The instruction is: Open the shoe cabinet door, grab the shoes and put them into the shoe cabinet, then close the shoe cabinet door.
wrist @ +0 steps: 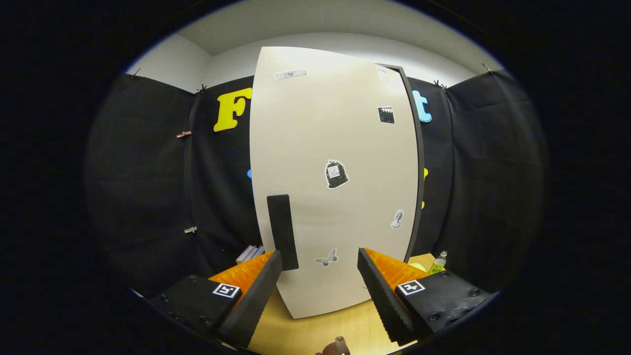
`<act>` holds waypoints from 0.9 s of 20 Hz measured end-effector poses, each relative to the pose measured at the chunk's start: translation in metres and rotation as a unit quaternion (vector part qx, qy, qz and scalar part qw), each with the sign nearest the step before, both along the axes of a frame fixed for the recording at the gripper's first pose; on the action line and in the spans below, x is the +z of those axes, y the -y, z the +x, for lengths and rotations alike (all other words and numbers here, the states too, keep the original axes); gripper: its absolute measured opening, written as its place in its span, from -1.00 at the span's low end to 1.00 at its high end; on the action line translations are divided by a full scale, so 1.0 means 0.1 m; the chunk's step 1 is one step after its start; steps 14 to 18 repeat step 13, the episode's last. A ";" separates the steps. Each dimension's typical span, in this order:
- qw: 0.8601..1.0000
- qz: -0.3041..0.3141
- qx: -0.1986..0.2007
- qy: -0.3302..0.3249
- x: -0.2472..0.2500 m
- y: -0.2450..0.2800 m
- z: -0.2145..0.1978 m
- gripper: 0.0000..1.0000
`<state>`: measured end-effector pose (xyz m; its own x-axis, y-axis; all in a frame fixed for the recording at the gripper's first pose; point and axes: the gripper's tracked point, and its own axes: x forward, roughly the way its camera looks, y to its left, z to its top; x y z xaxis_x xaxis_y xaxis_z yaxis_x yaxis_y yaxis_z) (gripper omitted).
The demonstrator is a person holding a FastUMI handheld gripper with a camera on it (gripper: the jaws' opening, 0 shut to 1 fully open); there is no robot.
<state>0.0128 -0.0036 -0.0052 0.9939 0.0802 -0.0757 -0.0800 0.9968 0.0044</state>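
The shoe cabinet (335, 148) stands upright on the wooden table, its pale door shut and dotted with small stickers. A dark vertical handle (282, 231) sits on the door's lower left part. My gripper (320, 264) is open, close to the door, and the handle lies just ahead of the left finger (254, 296). The right finger (382, 291) is off to the handle's right, and nothing is between the two. A small brown thing (336, 347) peeks up at the near table edge below the fingers; I cannot tell what it is.
A small bottle with a green label (438, 263) stands on the table (305, 335) to the cabinet's right. A stack of books (250, 253) lies to its left, behind the left finger. Black cloth walls close in behind and on both sides.
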 end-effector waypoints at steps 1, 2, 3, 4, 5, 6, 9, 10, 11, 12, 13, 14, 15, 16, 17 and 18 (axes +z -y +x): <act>1.000 -0.001 -0.001 0.001 0.01 0.01 0.00 0.99; 1.000 -0.002 -0.001 0.002 0.02 0.01 -0.01 0.99; 1.000 -0.001 -0.002 0.004 0.02 0.01 0.00 0.99; 1.000 -0.001 -0.003 0.006 0.03 0.01 -0.01 0.99; 1.000 -0.001 -0.003 0.007 0.03 0.01 -0.02 1.00; 1.000 -0.001 -0.004 0.009 0.04 0.01 -0.03 0.99; 1.000 -0.003 -0.007 0.010 0.04 0.03 -0.03 0.99; 1.000 -0.003 -0.008 0.010 0.04 0.04 -0.04 0.99; 1.000 -0.003 -0.009 0.011 0.04 0.05 -0.05 0.99; 1.000 -0.002 -0.010 0.012 0.04 0.05 -0.05 0.99; 1.000 -0.001 -0.010 0.013 0.05 0.05 -0.06 0.99; 1.000 -0.001 -0.010 0.013 0.05 0.05 -0.06 0.99; 1.000 -0.001 -0.010 0.013 0.05 0.05 -0.06 0.99; 1.000 -0.001 -0.010 0.013 0.05 0.05 -0.06 0.99; 1.000 -0.001 -0.010 0.013 0.05 0.05 -0.06 0.99; 1.000 -0.001 -0.010 0.013 0.05 0.05 -0.06 0.99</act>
